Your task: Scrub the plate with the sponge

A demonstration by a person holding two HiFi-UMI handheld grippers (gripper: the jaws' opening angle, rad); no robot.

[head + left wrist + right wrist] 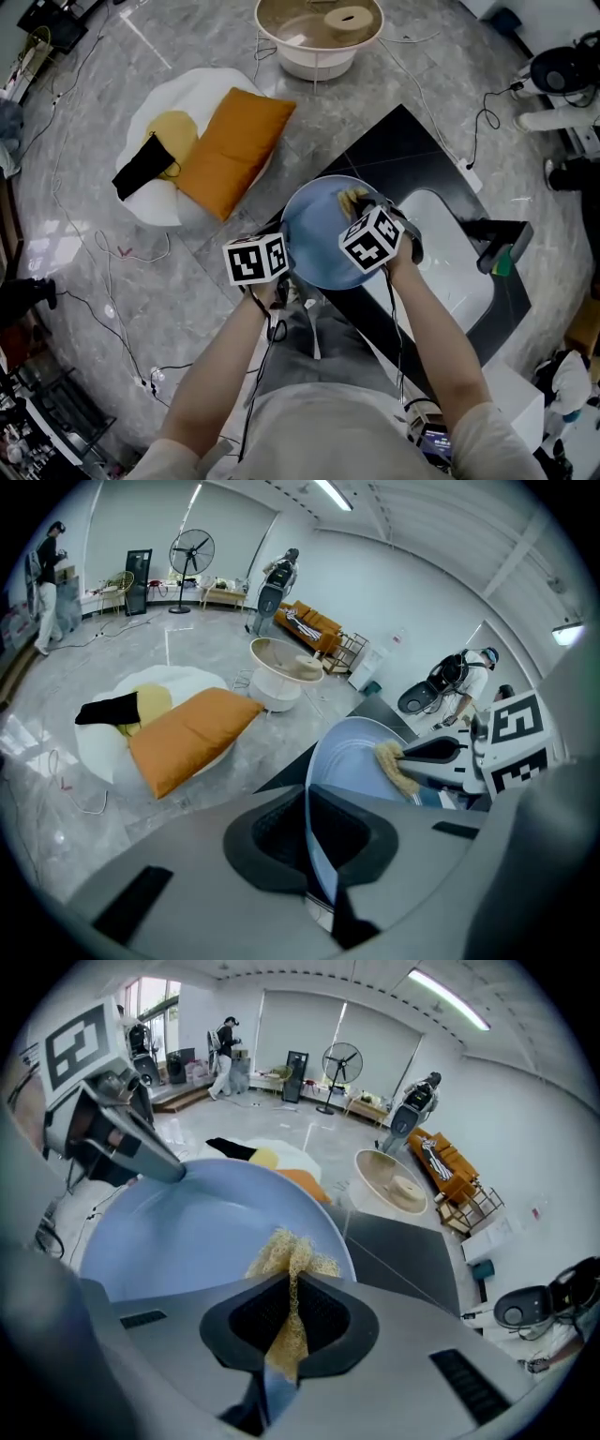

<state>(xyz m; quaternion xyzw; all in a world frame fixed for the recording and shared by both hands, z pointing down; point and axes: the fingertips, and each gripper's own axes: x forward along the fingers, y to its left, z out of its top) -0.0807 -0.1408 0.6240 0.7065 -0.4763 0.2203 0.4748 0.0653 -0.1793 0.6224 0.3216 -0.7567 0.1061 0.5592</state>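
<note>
A pale blue plate is held tilted above the black counter. My left gripper is shut on the plate's near rim; in the left gripper view the plate stands edge-on between the jaws of the left gripper. My right gripper is shut on a straw-coloured mesh sponge, which lies against the plate's far right part. In the right gripper view the sponge is pinched between the jaws of the right gripper and rests on the plate.
Under the plate is a black counter with a white sink to the right and a black tap. On the floor lie a white beanbag with an orange cushion and a round white table. Cables cross the floor.
</note>
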